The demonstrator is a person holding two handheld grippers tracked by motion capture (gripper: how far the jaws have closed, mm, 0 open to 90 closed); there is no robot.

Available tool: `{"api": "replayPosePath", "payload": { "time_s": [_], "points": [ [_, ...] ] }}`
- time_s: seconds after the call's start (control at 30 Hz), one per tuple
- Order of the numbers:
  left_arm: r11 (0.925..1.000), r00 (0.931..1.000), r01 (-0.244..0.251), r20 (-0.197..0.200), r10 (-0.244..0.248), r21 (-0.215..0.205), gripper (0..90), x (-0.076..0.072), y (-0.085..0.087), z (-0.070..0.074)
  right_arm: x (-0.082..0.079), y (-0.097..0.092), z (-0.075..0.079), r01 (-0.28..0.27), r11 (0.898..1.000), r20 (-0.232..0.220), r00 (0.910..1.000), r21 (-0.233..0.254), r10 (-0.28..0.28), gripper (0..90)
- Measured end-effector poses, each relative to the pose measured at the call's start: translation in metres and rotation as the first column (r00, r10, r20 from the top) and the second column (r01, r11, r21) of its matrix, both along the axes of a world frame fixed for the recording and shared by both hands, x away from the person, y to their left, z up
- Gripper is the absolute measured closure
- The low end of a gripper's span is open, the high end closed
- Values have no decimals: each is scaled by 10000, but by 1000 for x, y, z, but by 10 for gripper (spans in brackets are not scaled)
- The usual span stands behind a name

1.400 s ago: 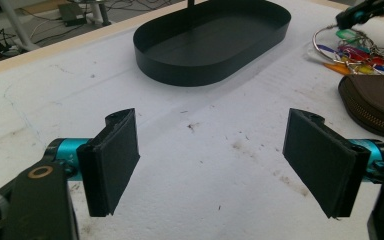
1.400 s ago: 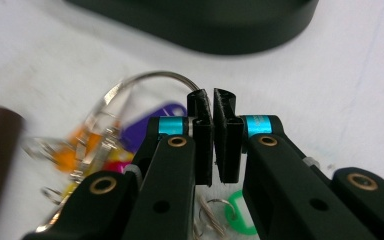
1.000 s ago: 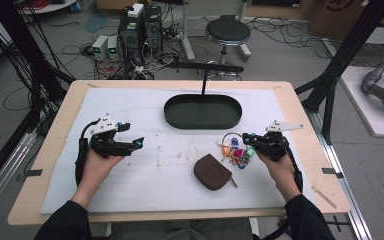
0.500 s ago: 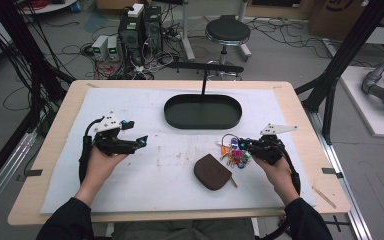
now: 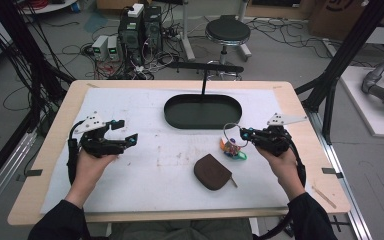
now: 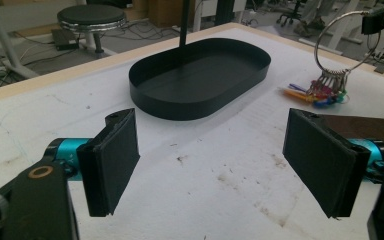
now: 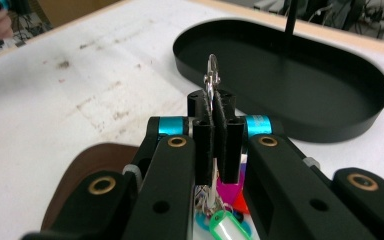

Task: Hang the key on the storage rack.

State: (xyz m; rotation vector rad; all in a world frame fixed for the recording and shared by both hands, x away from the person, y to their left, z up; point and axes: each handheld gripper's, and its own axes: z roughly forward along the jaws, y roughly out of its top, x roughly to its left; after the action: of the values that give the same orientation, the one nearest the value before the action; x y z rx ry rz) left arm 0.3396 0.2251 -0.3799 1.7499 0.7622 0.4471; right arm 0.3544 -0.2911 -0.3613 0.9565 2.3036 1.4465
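Observation:
A metal key ring (image 5: 231,133) with several coloured tags (image 5: 233,149) hangs from my right gripper (image 5: 243,134), whose jaws are shut on the ring's wire. The ring stands upright and the tags trail down to the white mat. In the right gripper view the ring (image 7: 212,70) sticks up between the closed pads of the right gripper (image 7: 215,107), and a green tag (image 7: 222,225) dangles below. A brown pouch (image 5: 212,171) lies on the mat in front of the tags. My left gripper (image 5: 128,130) hovers open at the left with nothing between its pads (image 6: 112,162).
A black oval tray (image 5: 175,117) with a thin upright post stands at the back centre of the table; in the left gripper view the tray (image 6: 200,75) is just ahead of the open jaws. The white mat (image 5: 145,110) covers most of the wooden table.
My right gripper has risen, pulling the key ring upright above its tags. The left gripper has shifted slightly and is still open.

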Motion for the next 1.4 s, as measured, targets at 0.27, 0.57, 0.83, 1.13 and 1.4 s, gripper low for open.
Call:
{"api": "replayPosePath", "payload": {
  "time_s": [0.27, 0.57, 0.83, 1.13, 1.4],
  "points": [
    [9998, 9996, 203, 209, -202, -46, 222, -11, -1, 3, 6, -5, 20, -59, 10000, 291, 9996, 79, 56, 880],
    [9991, 9984, 425, 387, -423, -24, 222, -19, -4, 3, 21, -2, 56, -306, 9994, 818, 9961, -153, 317, 880],
    [9993, 9980, 349, 536, -342, -122, 222, -23, 2, 1, 45, 7, 80, -463, 9988, 1118, 9926, -143, 476, 880],
    [9995, 9968, 264, 765, -249, -194, 222, -26, 9, 3, 77, 11, 94, -326, 9993, 1352, 9902, -163, 345, 880],
    [9989, 9960, 401, 809, -380, -242, 222, -25, 9, -1, 106, 9, 84, 134, 9997, 1044, 9945, -187, -114, 880]
  ]
}}
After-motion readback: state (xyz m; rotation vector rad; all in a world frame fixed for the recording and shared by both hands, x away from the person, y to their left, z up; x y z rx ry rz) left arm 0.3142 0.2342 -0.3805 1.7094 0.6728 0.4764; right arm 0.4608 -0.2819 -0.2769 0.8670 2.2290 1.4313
